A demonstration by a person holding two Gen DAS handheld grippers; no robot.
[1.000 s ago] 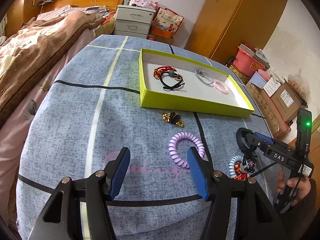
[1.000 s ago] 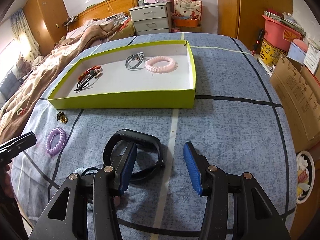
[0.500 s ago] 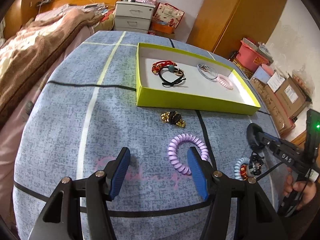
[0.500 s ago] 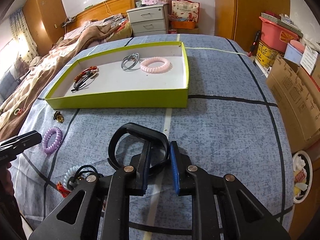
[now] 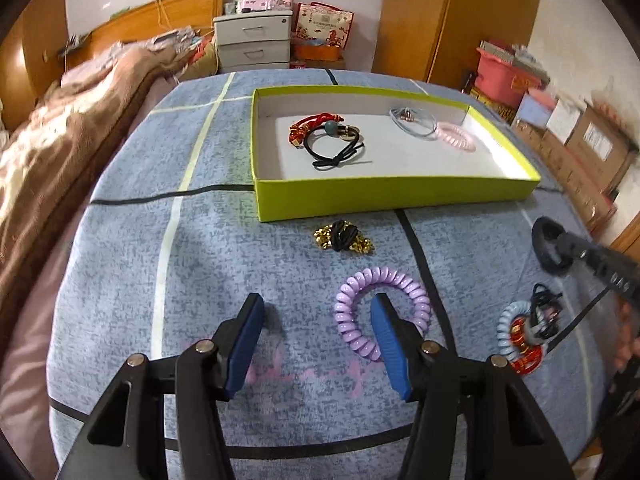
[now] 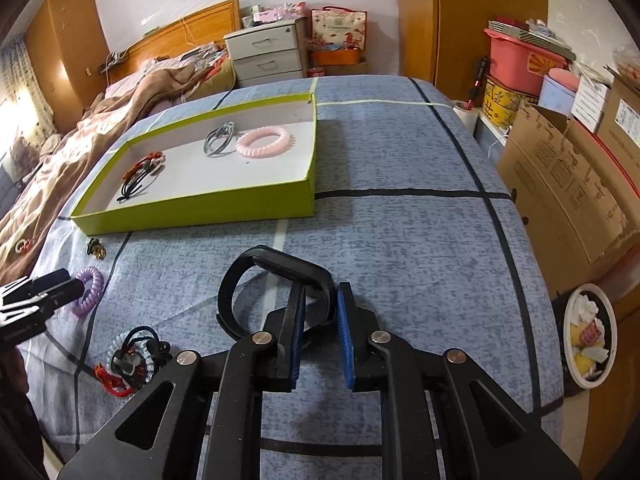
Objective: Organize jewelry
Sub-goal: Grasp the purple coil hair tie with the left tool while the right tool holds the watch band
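Blue bed cover (image 6: 400, 208). Right gripper (image 6: 318, 320) jaws closing on black band (image 6: 276, 268); left gripper (image 5: 316, 344) jaws closing, nothing between, 1 pad inside purple coil (image 5: 384, 312). Risk: edge-only pinch, band slips before box (image 6: 200, 208).

Bedspread (image 5: 224, 264) looks like soft matt woven cloth, the lime box (image 5: 392, 192) is matt cardboard, the purple coil hair tie (image 5: 400, 284) is glossy plastic, and the headboard (image 6: 188, 28) is varnished wood.
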